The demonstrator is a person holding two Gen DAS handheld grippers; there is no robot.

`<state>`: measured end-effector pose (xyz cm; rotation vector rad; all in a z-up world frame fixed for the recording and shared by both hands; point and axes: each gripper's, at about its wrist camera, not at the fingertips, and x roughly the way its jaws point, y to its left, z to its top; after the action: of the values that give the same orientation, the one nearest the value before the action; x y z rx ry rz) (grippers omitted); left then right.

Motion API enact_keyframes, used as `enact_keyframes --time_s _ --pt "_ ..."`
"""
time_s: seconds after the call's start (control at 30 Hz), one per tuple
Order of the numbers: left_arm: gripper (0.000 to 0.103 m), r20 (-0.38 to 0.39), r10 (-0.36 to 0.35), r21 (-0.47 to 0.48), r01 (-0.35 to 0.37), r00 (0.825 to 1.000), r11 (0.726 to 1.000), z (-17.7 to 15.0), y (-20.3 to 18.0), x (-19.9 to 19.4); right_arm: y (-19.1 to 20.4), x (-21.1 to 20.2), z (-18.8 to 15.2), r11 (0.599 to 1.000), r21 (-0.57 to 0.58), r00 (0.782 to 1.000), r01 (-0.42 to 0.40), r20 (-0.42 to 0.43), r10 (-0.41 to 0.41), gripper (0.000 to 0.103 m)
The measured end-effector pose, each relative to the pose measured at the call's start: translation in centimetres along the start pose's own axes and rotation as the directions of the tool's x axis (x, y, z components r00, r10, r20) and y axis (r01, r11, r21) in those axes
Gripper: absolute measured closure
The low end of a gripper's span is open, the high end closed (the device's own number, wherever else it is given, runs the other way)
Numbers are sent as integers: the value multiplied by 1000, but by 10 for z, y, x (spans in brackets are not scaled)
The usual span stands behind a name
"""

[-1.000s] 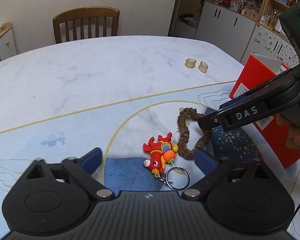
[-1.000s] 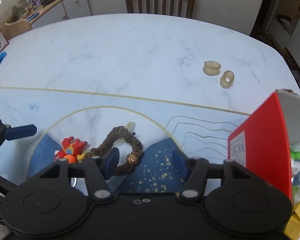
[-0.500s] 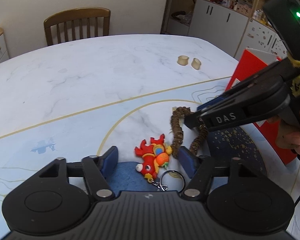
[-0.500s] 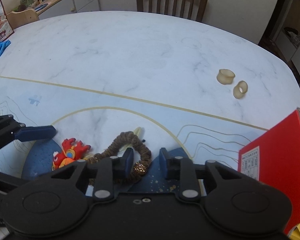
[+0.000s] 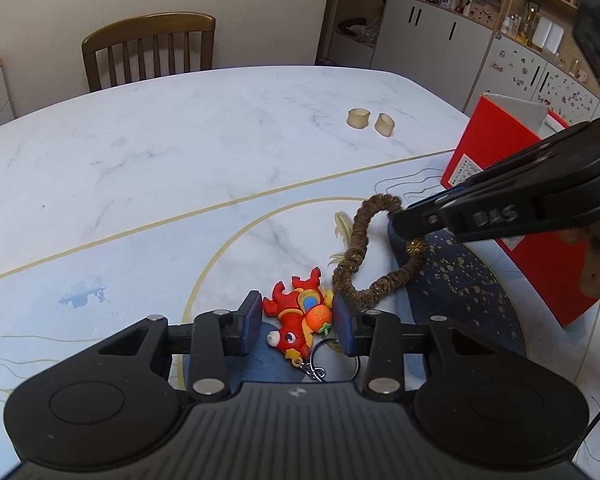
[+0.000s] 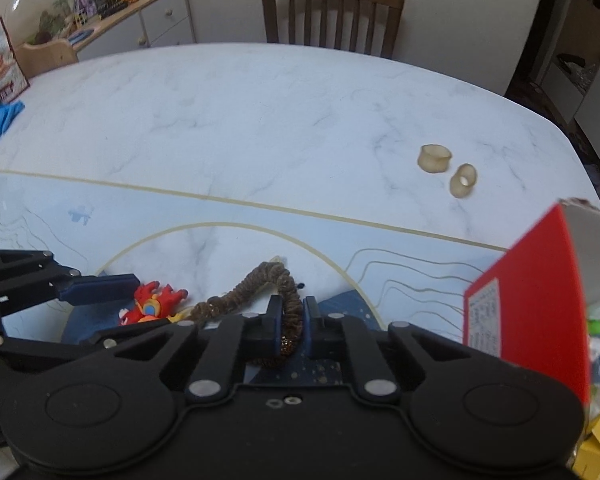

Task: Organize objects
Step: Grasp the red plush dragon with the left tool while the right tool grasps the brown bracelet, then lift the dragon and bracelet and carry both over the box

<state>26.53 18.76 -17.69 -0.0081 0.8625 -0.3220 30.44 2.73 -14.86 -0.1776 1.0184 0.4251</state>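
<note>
A red and orange toy keychain [image 5: 298, 316] lies on the table mat between the blue pads of my left gripper [image 5: 298, 320], which touch both of its sides. It also shows in the right wrist view [image 6: 150, 306]. A brown scrunchie [image 5: 374, 248] lies to its right. My right gripper [image 6: 290, 326] is shut on the scrunchie [image 6: 260, 286] and holds its near end. The right gripper's finger [image 5: 480, 216] covers part of the loop in the left wrist view.
A red box [image 5: 512, 200] stands at the right, seen also in the right wrist view [image 6: 540, 300]. Two small beige rings [image 5: 370, 120] lie further back on the marble table [image 5: 180, 140]. A wooden chair [image 6: 332, 12] stands at the far edge.
Both grippers have closed from wide open. The left one closed around the keychain. The right one closed on the scrunchie and has begun to pull its near end up.
</note>
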Motion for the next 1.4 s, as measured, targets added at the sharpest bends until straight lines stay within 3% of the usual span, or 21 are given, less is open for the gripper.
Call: enact_keyframes --time_s 0.37,0.77,1.03,1.4 --pt "65 13 -10 -55 11 1000 998 0 0 -23 -12 -55 -10 995 71 996 -73 60 69 94" --pt "65 47 -4 -76 8 999 997 8 -16 -68 -20 -121 -23 997 41 992 -71 105 66 94" --pt "65 80 -7 -53 11 997 999 24 -47 -92 -40 -158 -33 997 34 985 -72 158 66 94" --pt "65 101 -25 -20 27 995 999 53 -110 -101 -95 -190 -49 996 51 975 -78 211 66 94"
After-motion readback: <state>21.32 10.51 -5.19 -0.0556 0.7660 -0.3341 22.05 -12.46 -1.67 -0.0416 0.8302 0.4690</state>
